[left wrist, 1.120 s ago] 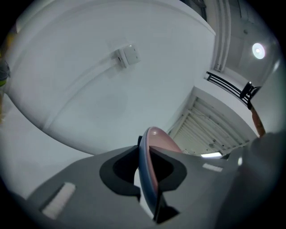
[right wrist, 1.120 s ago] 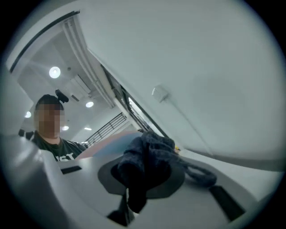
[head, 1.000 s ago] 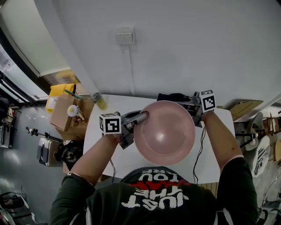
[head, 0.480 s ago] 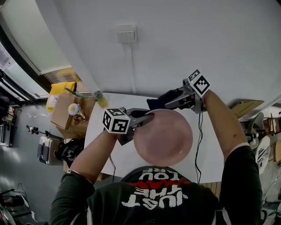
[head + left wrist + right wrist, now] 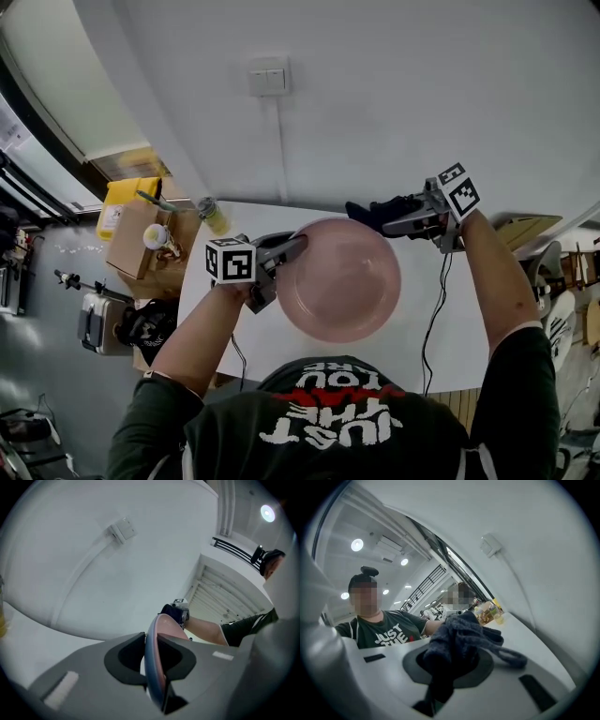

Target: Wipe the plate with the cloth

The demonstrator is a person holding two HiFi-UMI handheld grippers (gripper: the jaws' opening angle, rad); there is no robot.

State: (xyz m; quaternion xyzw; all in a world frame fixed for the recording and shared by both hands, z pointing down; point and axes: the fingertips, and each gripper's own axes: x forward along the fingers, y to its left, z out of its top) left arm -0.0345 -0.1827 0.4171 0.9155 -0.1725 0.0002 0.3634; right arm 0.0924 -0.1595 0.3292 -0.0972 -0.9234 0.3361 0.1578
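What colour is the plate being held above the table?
The plate is pale pink; the head view shows it best.

Left gripper (image 5: pixel 296 247): jaws clamped on the plate (image 5: pixel 342 286) at its left rim, forearm extended. Right gripper (image 5: pixel 398 223): jaws closed on the cloth (image 5: pixel 373 212), at the plate's far-right rim, arm outstretched.
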